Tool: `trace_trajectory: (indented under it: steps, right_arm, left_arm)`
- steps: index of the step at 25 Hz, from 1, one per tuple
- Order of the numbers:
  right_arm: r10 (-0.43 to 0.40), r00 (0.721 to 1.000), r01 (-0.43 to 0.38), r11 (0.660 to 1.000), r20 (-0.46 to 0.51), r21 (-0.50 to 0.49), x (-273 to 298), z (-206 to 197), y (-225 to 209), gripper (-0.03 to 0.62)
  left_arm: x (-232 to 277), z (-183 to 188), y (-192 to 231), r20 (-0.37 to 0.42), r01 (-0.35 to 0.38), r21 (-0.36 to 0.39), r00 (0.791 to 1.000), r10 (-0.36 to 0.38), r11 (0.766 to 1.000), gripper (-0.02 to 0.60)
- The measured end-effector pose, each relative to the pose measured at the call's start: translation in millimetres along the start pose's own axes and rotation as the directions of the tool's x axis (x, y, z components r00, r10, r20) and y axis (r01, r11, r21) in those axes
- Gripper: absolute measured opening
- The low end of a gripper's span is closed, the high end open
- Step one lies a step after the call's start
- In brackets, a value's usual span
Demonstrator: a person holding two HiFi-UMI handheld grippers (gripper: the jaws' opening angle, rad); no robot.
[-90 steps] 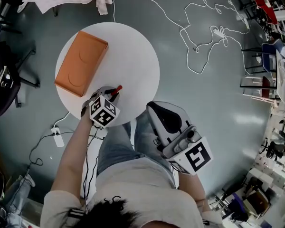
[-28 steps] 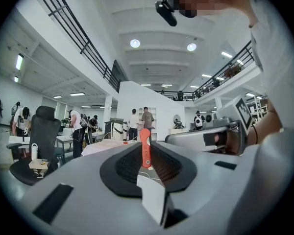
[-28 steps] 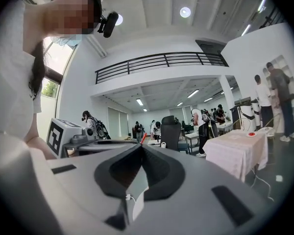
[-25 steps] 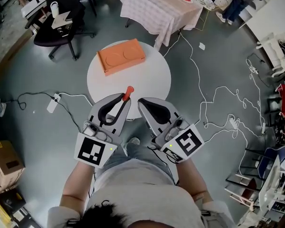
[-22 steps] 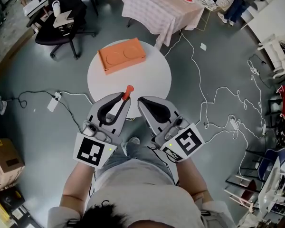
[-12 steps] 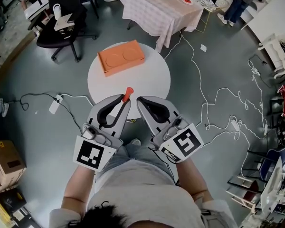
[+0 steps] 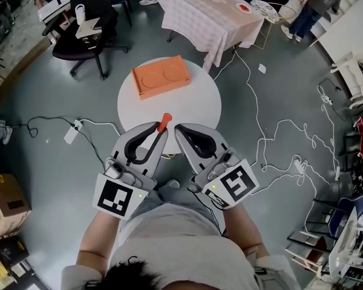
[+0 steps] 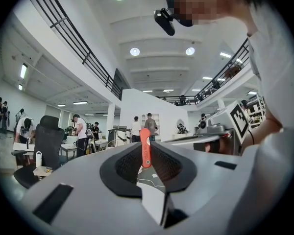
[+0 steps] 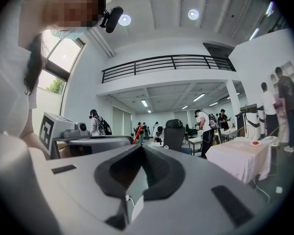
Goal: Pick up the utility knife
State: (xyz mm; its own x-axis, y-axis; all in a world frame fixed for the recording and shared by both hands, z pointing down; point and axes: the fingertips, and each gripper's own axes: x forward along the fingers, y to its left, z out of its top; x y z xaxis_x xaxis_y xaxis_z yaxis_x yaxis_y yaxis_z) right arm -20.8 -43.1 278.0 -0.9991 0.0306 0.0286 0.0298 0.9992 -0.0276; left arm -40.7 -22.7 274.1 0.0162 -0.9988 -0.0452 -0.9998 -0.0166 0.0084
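In the head view the utility knife (image 7: 164,122), red-orange and slim, sticks out past the tips of my left gripper (image 7: 159,133), which is shut on it and held up over the near edge of the round white table (image 7: 190,101). The left gripper view shows the knife (image 8: 145,148) upright between the closed jaws of the left gripper (image 8: 145,155). My right gripper (image 7: 180,130) is level with the left one, close to its right, shut and holding nothing. From the right gripper view, the right gripper (image 9: 139,149) has its jaws together, and the knife (image 9: 136,132) shows at left.
An orange box (image 7: 160,77) lies on the far side of the table. White cables (image 7: 272,125) trail over the grey floor at right, and a power strip (image 7: 72,132) lies at left. A cloth-covered table (image 7: 209,11) and an office chair (image 7: 88,32) stand beyond.
3.6 s ago the left gripper was down on the table at the knife; now it is lifted with the knife. Over the last second both grippers have hardly moved.
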Motion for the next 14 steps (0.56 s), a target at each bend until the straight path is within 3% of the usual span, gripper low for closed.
trace_trajectory:
  steps: [14]
  right_arm:
    - [0.012, 1.000, -0.012, 1.000, -0.003, 0.000, -4.7, -3.1, 4.3, 0.008]
  left_arm:
    - [0.0, -2.8, -6.8, -0.012, 0.001, 0.014, 1.000, -0.001, 1.000, 0.057]
